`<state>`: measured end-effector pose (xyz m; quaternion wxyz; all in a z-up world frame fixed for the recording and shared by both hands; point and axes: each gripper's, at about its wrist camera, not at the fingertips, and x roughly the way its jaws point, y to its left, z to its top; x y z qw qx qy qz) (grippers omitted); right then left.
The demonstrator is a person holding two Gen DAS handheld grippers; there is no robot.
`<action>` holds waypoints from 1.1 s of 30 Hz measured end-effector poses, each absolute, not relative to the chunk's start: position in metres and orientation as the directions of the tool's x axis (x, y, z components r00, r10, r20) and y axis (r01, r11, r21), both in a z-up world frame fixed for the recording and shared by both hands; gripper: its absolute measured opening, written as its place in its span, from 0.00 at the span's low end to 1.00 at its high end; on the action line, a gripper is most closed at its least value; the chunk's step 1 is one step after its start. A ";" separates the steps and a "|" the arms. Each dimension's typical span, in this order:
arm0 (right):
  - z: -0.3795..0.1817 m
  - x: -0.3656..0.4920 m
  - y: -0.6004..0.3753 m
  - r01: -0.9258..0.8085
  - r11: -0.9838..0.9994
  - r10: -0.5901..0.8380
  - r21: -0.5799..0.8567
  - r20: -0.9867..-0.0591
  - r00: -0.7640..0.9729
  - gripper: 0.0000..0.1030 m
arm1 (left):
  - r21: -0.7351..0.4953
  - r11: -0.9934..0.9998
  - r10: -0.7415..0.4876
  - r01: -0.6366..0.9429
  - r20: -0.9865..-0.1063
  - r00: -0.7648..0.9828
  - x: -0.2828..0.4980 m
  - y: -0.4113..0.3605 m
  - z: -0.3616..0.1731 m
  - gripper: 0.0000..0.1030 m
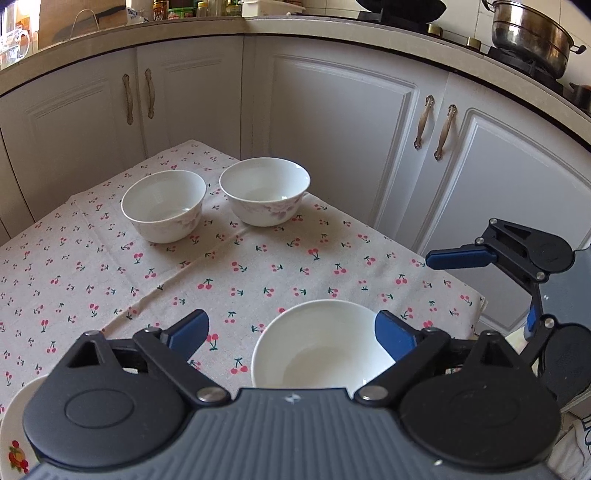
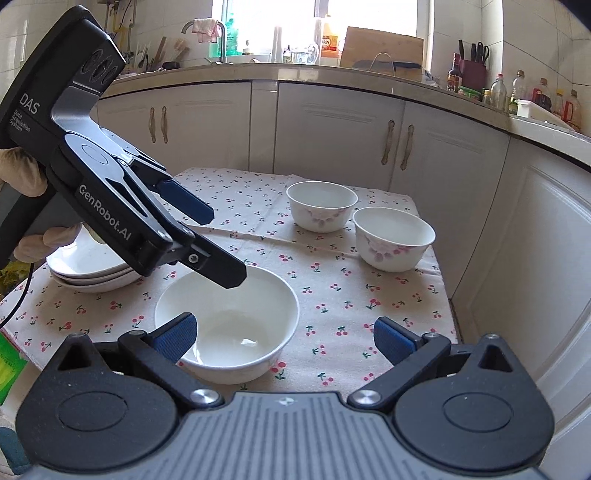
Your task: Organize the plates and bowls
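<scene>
A plain white bowl (image 1: 321,343) (image 2: 227,321) sits near the table's front edge. Two white bowls with pink flower prints stand farther back, one (image 1: 163,205) (image 2: 321,211) beside the other (image 1: 264,190) (image 2: 393,238). A stack of white plates (image 2: 86,267) lies at the left; its rim shows in the left wrist view (image 1: 13,417). My left gripper (image 1: 291,334) (image 2: 221,243) is open and hovers over the plain bowl, empty. My right gripper (image 2: 284,339) (image 1: 476,291) is open and empty, just in front of the same bowl.
The table has a cherry-print cloth (image 1: 229,273) (image 2: 332,291). White kitchen cabinets (image 1: 332,122) (image 2: 332,129) stand close behind and to the right. A steel pot (image 1: 532,33) sits on the stove. Bottles (image 2: 539,96) and a sink tap (image 2: 218,37) line the counter.
</scene>
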<state>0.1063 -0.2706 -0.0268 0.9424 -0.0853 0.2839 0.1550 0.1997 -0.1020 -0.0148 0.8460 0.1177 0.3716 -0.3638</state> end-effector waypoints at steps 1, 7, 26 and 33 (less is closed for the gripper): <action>-0.026 0.109 -0.273 -0.329 0.941 0.231 -0.081 -0.558 0.797 1.00 | -0.068 0.706 -0.529 0.705 -0.713 0.461 0.203 -0.103 -0.013 0.93; -0.023 0.122 -0.288 -0.275 0.953 0.167 -0.125 -0.539 0.825 1.00 | -0.039 0.684 -0.522 0.728 -0.723 0.452 0.228 -0.119 -0.002 0.97; -0.035 0.202 -0.327 -0.271 0.944 0.128 -0.189 -0.546 0.828 1.00 | -0.019 0.652 -0.510 0.758 -0.751 0.419 0.338 -0.191 -0.012 0.99; -0.046 0.236 -0.343 -0.308 0.940 0.174 -0.147 -0.568 0.804 1.00 | -0.015 0.625 -0.503 0.781 -0.772 0.388 0.364 -0.208 -0.025 0.99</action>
